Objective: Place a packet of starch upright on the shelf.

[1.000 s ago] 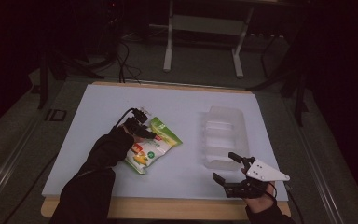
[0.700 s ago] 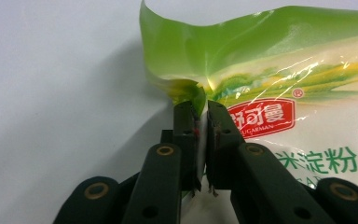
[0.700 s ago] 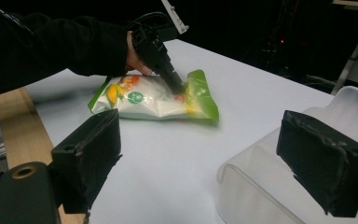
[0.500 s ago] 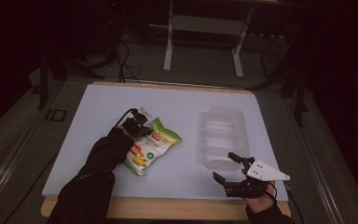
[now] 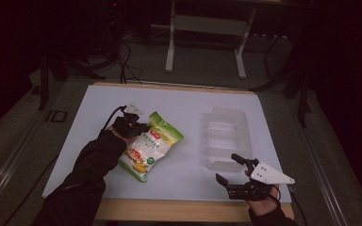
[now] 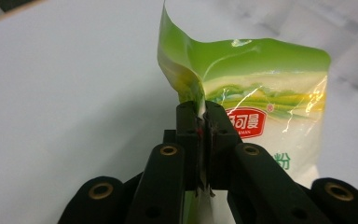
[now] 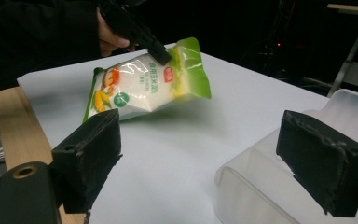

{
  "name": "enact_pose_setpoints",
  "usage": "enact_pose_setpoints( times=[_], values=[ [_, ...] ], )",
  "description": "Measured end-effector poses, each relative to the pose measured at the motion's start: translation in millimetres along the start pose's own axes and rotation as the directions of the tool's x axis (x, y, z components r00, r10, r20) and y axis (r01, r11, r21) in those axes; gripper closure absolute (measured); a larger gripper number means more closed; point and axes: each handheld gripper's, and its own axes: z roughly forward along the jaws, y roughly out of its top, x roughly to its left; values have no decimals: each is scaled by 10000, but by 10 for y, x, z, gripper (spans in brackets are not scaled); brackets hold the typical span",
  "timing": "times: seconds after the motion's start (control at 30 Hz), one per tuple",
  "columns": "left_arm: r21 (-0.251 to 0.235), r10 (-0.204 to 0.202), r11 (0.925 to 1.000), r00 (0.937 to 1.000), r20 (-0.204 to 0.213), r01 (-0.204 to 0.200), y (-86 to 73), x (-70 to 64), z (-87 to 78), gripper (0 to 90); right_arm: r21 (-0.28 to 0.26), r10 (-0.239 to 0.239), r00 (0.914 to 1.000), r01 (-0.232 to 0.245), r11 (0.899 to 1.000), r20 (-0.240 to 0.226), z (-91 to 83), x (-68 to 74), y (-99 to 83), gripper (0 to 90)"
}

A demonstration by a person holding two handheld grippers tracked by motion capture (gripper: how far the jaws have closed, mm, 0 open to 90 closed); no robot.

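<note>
Now the left gripper (image 6: pixel 200 112) pinches the green bag (image 5: pixel 152 143); lift slowly toward the clear tray (image 5: pixel 227 136), while the right gripper (image 5: pixel 235 170) waits spread wide.

Left forearm, in a dark sleeve, enters from the bottom edge and angles forward and to the right over the table. Left gripper (image 5: pixel 141 128) sits at the end of that arm, its jaws pressed together with almost no gap in the left gripper view. Right hand (image 5: pixel 262 203) sits low at the near table edge. Right gripper (image 5: pixel 231 169) points left and forward, jaws spread wide apart, nothing between them.
</note>
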Motion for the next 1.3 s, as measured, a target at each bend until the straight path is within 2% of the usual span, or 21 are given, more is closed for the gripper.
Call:
enact_pose_setpoints(
  times=[0.13,0.17,0.2,0.27,0.47,0.57,0.73,0.9,0.93,1.0,1.03,1.13,1.17,1.2,1.27,1.3],
  values=[
    [-234,48,9997,10000,9,-48,-4,-42,-101,869,-31,-31,10000,31,10000,22,-3,0,4,137],
    [-506,32,9987,10000,74,-28,-12,-84,-186,869,-28,-15,10000,15,10000,11,-4,-1,5,137],
    [-578,43,9983,9999,121,-36,-16,-102,-214,869,-29,-20,10000,20,10000,32,-5,1,7,137],
    [-716,195,9972,9998,19,-193,-20,-144,-265,869,-62,-36,10000,36,10000,36,-8,5,5,137],
    [-1030,220,9945,9996,202,-199,-28,-230,-381,870,-88,-117,9999,117,9999,12,-16,6,12,150],
    [-1218,377,9919,9991,215,-348,-15,-301,-457,870,-82,-88,9999,88,9999,-62,-18,9,14,150],
    [-1741,564,9835,9977,374,-491,17,-427,-592,876,-101,36,10000,-36,9999,-21,-24,13,27,149],
    [-2347,438,9714,9986,293,-357,58,-509,-673,877,-165,16,10000,-16,9999,-22,-29,24,56,149],
    [-2512,431,9672,9989,191,-370,63,-523,-686,876,-179,20,10000,-21,9998,-44,-31,27,66,150],
    [-2833,276,9589,9991,335,-170,81,-539,-708,877,-241,102,9999,-104,9997,-70,-32,31,89,150],
    [-2988,274,9541,9993,253,-186,90,-557,-720,877,-289,130,9999,-133,9995,-99,-31,27,102,150],
    [-3485,159,9373,9982,577,52,125,-589,-747,877,-379,240,9996,-246,9990,-150,-31,14,144,162],
    [-3604,86,9325,9963,850,227,140,-596,-753,877,-367,242,9995,-249,9990,-183,-29,13,161,162],
    [-3764,44,9260,9962,869,287,155,-619,-757,877,-320,230,9996,-236,9992,-179,-24,11,180,162],
    [-3940,85,9183,9933,1153,379,196,-658,-765,877,-315,205,9994,-213,9993,-270,-11,-4,231,162],
    [-4094,118,9116,9928,1194,384,212,-686,-767,877,-317,226,9994,-234,9992,-263,-4,-9,260,162]
  ],
)
